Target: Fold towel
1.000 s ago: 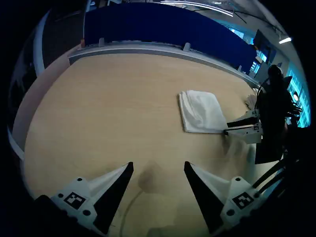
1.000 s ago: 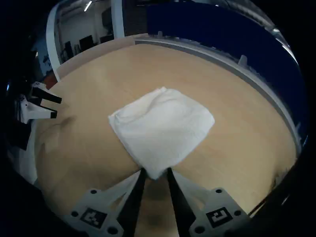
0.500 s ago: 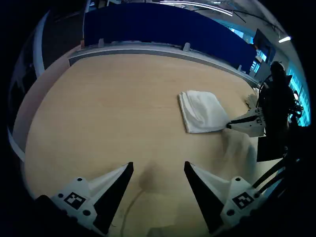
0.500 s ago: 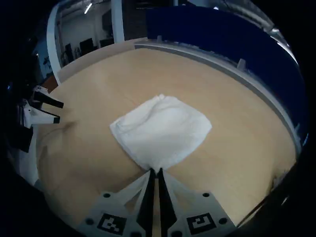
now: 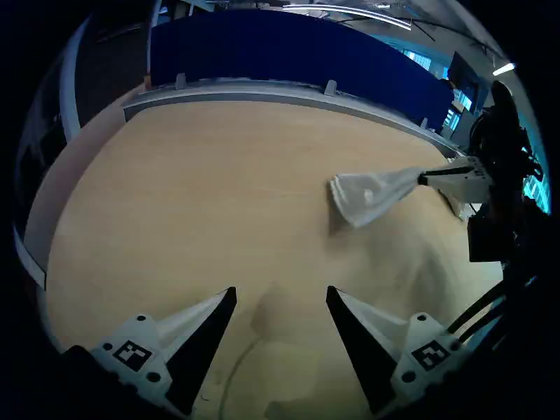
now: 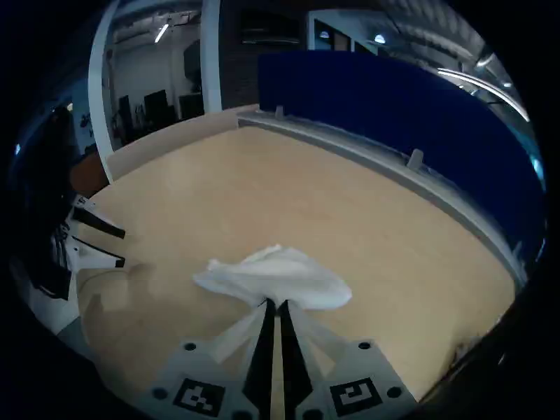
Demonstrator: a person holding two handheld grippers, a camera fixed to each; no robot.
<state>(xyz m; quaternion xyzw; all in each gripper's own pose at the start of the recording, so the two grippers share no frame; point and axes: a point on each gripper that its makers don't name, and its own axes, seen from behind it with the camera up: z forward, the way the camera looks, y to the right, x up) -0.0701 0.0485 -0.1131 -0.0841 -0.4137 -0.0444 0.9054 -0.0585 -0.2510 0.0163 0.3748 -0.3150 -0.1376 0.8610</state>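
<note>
My right tongs (image 6: 274,305) clamp a corner of the towel (image 6: 280,281), hiding it; my left tongs (image 5: 281,294) stand apart at six o'clock.

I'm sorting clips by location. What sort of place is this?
Probably an open-plan office or lab: a large wooden desk backed by a blue divider screen, with a strip light on the ceiling.
</note>
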